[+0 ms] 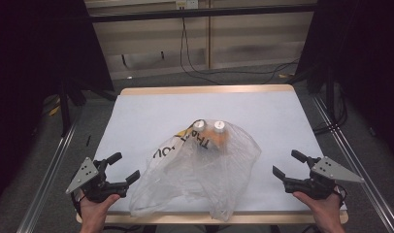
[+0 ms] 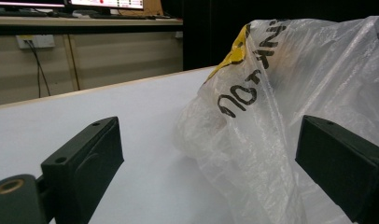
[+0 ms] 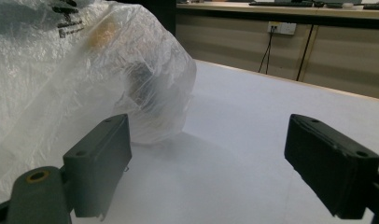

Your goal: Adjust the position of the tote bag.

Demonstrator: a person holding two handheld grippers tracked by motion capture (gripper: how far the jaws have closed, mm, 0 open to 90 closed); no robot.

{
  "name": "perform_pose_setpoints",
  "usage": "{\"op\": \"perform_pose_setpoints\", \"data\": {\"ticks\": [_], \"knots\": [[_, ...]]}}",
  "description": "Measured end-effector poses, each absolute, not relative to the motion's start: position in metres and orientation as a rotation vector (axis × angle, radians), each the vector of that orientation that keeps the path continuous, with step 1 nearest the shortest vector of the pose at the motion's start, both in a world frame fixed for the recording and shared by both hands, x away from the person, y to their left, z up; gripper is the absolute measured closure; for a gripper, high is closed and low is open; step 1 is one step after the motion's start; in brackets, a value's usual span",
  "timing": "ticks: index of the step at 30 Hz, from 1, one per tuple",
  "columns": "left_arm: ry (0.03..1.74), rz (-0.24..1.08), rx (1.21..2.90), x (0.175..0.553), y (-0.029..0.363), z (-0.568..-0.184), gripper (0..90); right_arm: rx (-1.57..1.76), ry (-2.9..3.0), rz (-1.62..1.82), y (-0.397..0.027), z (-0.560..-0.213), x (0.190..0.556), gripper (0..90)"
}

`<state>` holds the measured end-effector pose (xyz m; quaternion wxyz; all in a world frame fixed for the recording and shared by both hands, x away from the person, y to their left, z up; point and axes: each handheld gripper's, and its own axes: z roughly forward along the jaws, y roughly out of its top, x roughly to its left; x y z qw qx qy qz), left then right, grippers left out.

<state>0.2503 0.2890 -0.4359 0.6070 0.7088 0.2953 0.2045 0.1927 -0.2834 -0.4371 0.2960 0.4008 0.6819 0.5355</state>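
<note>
At 7 o'clock on the white table (image 1: 151, 104), the left gripper (image 1: 127, 167) stands spread and empty; at 5 o'clock the right gripper (image 1: 286, 164) likewise. Between them lies the crumpled clear plastic bag with black lettering (image 1: 200, 170), untouched. 2 silver-capped containers (image 1: 209, 128) sit inside; bodies indistinct.

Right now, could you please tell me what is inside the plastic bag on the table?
Through the bag, the high view shows two silver caps over something orange, perhaps two bottles. Crumpled plastic blurs their bodies, and anything deeper is covered.
</note>
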Motion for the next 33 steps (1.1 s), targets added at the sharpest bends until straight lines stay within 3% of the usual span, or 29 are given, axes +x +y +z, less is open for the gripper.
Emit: {"op": "perform_pose_setpoints", "data": {"ticks": [10, 33], "knots": [[0.663, 0.468, 1.711, 0.252, 0.278, -0.438, 9.7, 1.092, 1.869, 1.439, -0.282, -0.435, 0.193, 25.3], [0.615, 0.441, 1.732, 0.243, 0.273, -0.436, 21.1, 0.834, 2.228, 1.556, -0.222, -0.426, 0.179, 63.9]]}}
